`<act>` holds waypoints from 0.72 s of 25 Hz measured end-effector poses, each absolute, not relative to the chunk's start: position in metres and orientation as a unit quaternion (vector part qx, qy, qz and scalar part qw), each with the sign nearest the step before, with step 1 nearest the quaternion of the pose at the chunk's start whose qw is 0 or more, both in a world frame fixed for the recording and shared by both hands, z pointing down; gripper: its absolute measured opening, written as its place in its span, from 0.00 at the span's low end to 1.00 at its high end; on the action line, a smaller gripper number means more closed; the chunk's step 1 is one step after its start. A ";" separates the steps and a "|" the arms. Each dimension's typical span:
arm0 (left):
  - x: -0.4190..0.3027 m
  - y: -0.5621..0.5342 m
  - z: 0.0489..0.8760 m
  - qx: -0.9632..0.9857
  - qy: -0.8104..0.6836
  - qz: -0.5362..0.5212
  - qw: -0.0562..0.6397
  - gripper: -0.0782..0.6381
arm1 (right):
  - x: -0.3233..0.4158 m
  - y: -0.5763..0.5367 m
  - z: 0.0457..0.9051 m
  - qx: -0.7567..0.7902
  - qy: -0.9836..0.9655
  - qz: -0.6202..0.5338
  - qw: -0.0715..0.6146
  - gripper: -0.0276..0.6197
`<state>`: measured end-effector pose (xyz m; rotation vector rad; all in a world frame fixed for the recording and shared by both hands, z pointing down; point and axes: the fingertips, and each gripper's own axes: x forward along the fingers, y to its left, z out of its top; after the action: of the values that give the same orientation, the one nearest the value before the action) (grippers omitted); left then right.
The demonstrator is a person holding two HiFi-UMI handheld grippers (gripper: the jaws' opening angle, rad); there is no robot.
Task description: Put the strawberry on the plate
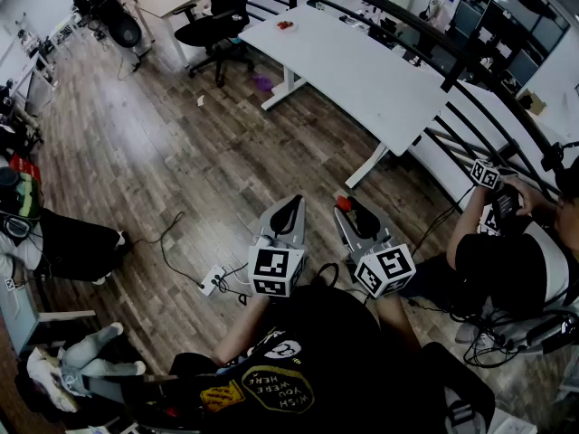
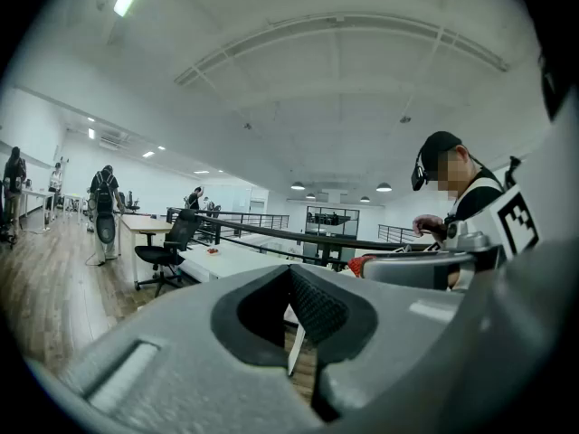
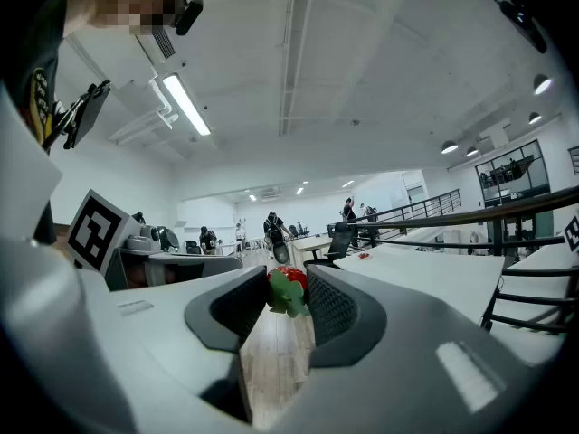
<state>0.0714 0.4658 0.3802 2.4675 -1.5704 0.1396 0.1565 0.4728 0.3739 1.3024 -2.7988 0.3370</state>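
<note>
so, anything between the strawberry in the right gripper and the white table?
Nothing visible: only wooden floor lies between the strawberry, held in the right gripper, and the white table. No plate can be made out there.

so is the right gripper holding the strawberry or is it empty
Holding it: the strawberry sits pinched at the tips between the pads of the right gripper.

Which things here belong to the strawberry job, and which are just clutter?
Job:
- strawberry, gripped in the right claw
- plate: none can be made out

Lying about:
- white table
- black office chair
- power strip and cables on the floor
- seated person at right
- left claw, shut and empty
</note>
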 end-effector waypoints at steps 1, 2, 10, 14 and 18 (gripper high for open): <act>0.071 0.465 0.379 0.836 -0.536 0.048 0.108 0.12 | 0.158 0.472 0.374 0.420 -0.901 0.110 0.017 0.26; 0.071 0.465 0.378 0.835 -0.537 0.048 0.110 0.12 | 0.159 0.471 0.374 0.420 -0.901 0.110 0.016 0.26; 0.067 0.460 0.378 0.836 -0.536 0.048 0.109 0.12 | 0.156 0.465 0.374 0.422 -0.899 0.114 0.016 0.26; 0.065 0.457 0.374 0.835 -0.536 0.049 0.116 0.12 | 0.156 0.460 0.372 0.426 -0.897 0.121 0.021 0.26; 0.054 0.457 0.396 0.836 -0.533 0.051 0.118 0.12 | 0.145 0.460 0.393 0.426 -0.896 0.125 0.021 0.26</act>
<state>0.0542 0.4570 0.3956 2.4461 -1.5610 0.1495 0.1454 0.4601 0.3933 1.3221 -2.7767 0.3860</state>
